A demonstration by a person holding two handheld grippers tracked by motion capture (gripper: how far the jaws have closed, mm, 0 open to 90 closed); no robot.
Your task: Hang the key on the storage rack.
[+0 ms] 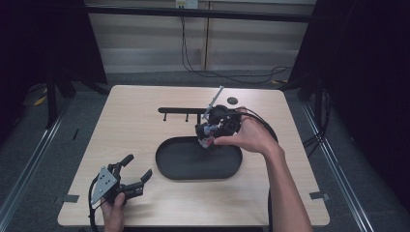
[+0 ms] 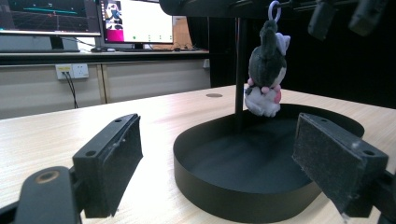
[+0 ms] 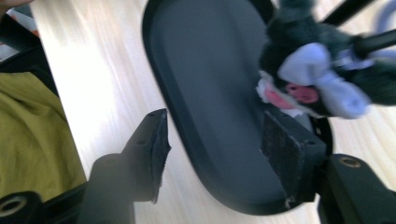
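A small grey and white plush toy [image 1: 208, 141] [image 2: 266, 70] [image 3: 317, 79] hangs by a ring from a peg of the black rack [image 1: 179, 110] [image 2: 240, 65], over the far end of the black oval tray [image 1: 193, 164] [image 2: 233, 196] [image 3: 210, 70]. My right gripper [image 1: 205, 129] [image 3: 219, 149] [image 2: 343, 16] is right beside the toy. Its jaws stand apart with nothing between the pads, and the toy lies just past the right-hand pad. My left gripper [image 1: 139, 166] [image 2: 224, 154] rests open near the table's front left, pointing at the tray.
A small dark disc [image 1: 232, 100] lies on the table behind the rack. Monitors [image 2: 135, 21] stand on a bench beyond the table. A yellow-green garment [image 3: 32, 135] lies at the left of the right gripper view. Light wood lies bare left of the tray.
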